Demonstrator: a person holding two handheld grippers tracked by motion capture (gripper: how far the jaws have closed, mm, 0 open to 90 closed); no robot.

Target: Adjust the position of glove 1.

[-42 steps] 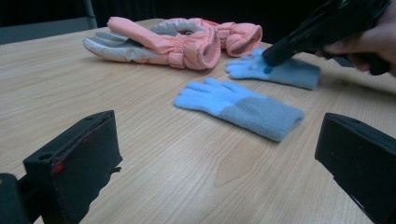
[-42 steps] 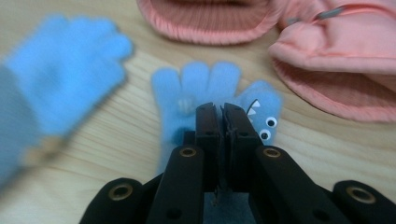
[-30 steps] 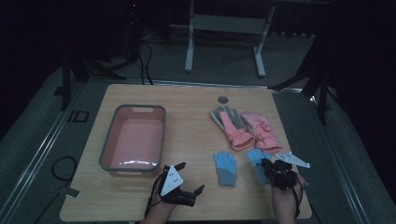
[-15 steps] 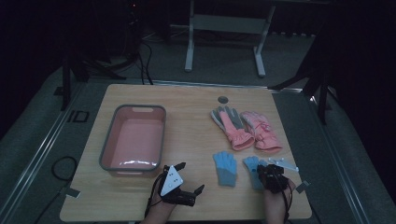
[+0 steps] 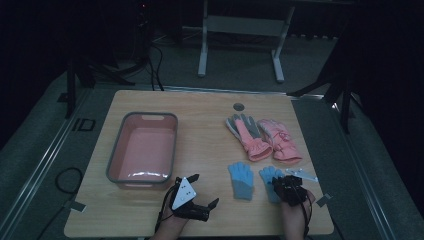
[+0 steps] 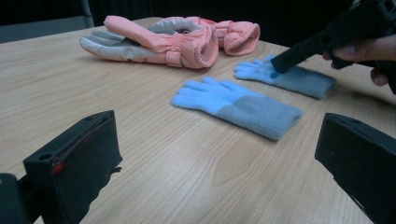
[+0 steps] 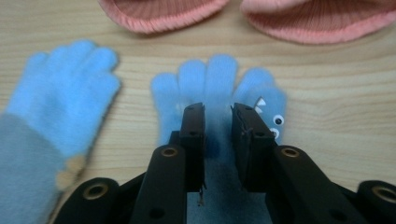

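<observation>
My right gripper has come down since a sec ago. Before, it hung a bit to the right of the small blue glove and over it; now it sits on that glove. Its jaws have just been opening from nearly closed, and in the right gripper view they stand a little apart with the glove's knit under and between them. The pads do not pinch the cloth yet, so for me this is open, not a grip.

That glove lies flat on the surface, just right of its twin, the other blue glove, and both lie just in front of the pink ski gloves. The pink tub is well to the left of the twin glove and holds nothing.

My left gripper has not moved. It rests left of the twin glove, near the tub's front corner, jaws wide and w/ nothing in them.

Meaning, as I judge it: I am set for a pick of the right-hand glove. Next the jaws need to close on a fold of the knit, probably to carry it to the tub.
</observation>
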